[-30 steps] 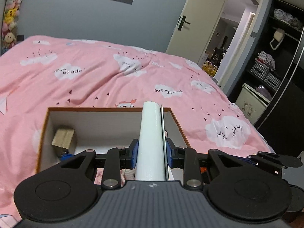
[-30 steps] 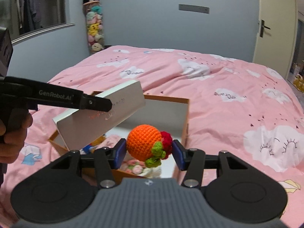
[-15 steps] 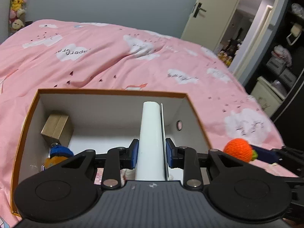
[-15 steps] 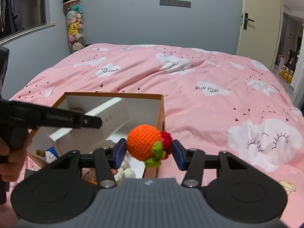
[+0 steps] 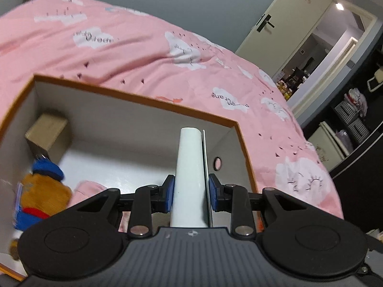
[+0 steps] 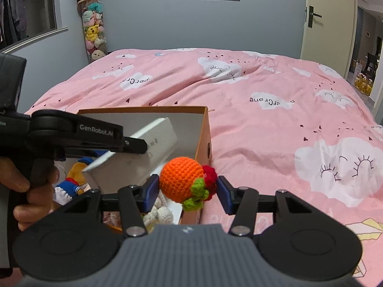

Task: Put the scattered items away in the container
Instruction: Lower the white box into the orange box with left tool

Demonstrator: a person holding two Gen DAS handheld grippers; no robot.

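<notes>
An open cardboard box with orange edges and grey walls lies on the pink bed. My left gripper is shut on a flat white box, held edge-up and lowered inside the container near its right wall. My right gripper is shut on an orange crocheted ball with green and red trim, just over the container's near right corner. Inside lie a small brown carton, a plush doll in blue and orange and knitted pieces.
The pink quilt with cloud prints spreads all round the container. A person's hand grips the left tool's handle. A tube of plush toys stands by the far wall. An open door and dark shelves lie to the right.
The left gripper has sunk with the white box from above the rim down into the container and rolled a little. The right gripper with the orange ball has shifted rightwards, toward the container's right wall.
</notes>
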